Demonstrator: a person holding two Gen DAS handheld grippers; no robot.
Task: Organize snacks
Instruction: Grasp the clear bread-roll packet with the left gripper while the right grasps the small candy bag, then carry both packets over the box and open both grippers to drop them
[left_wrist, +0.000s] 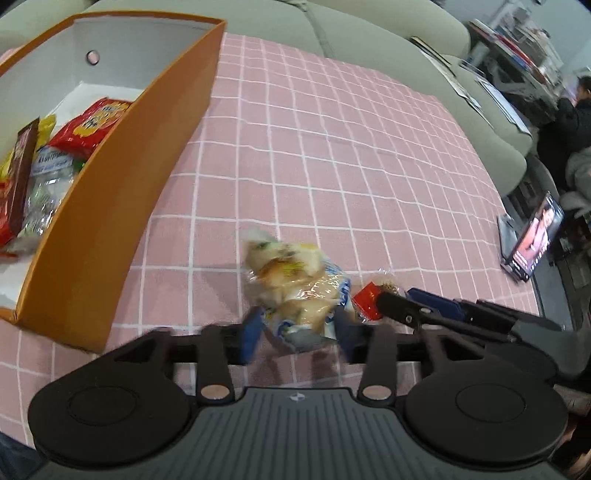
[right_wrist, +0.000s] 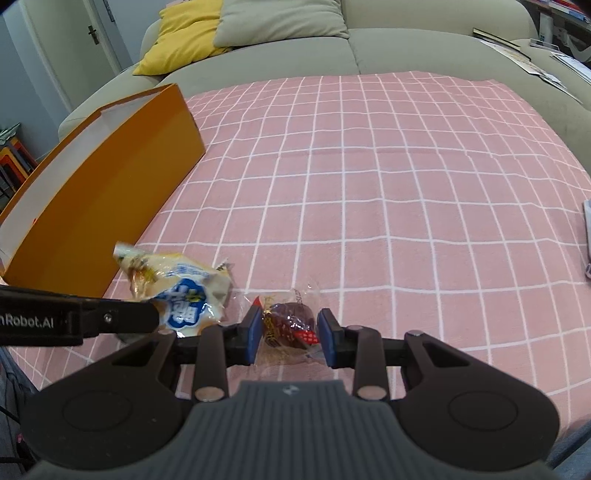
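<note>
Bread bag (left_wrist: 295, 291) sits pinched between your left gripper (left_wrist: 295, 332) fingers over the pink checked cloth (left_wrist: 351, 155), beside the orange box (left_wrist: 122, 192). Your right gripper (right_wrist: 290, 334) fingers stand apart around a dark wrapped snack (right_wrist: 290, 325), not quite touching it.

Readable in full: only white lettering "nRobot.AI", cut off at the left edge, on the black arm of the left gripper (right_wrist: 110, 319) in the right wrist view. Large blue characters on a white badge on the clear bread packet (right_wrist: 184, 291), too distorted to read. Print on the red snack bags (left_wrist: 92, 125) in the orange cardboard box (left_wrist: 122, 206): blurred, illegible.
</note>
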